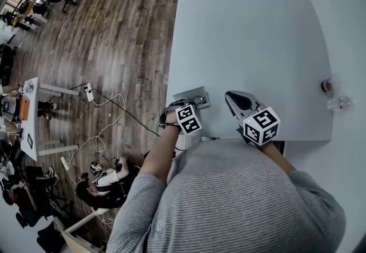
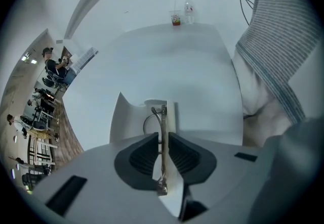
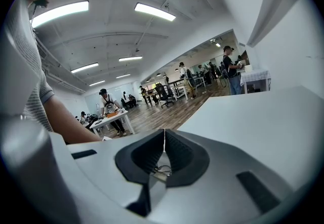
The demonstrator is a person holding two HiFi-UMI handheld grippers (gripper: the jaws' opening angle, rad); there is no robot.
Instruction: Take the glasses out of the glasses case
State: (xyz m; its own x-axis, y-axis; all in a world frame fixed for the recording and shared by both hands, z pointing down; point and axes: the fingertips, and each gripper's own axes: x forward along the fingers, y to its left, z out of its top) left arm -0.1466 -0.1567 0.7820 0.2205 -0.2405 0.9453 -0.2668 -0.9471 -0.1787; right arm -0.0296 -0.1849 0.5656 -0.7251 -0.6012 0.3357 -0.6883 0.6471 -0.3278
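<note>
At the white table's [image 1: 246, 35] near edge, the left gripper [image 2: 162, 142] pinches the glasses [image 2: 163, 117], with the case [image 1: 191, 96] at its 12 o'clock. The right gripper's [image 3: 164, 139] jaws are pressed together. Best lift slowly and level.

The thin wire-framed glasses [image 2: 162, 117] are seen edge-on, clamped upright between the closed jaws of the left gripper [image 2: 162, 139], one round rim curving out to the left, over the pale grey, flat glasses case [image 1: 193, 93] laid at the near left corner of the table [image 1: 251, 40].
</note>
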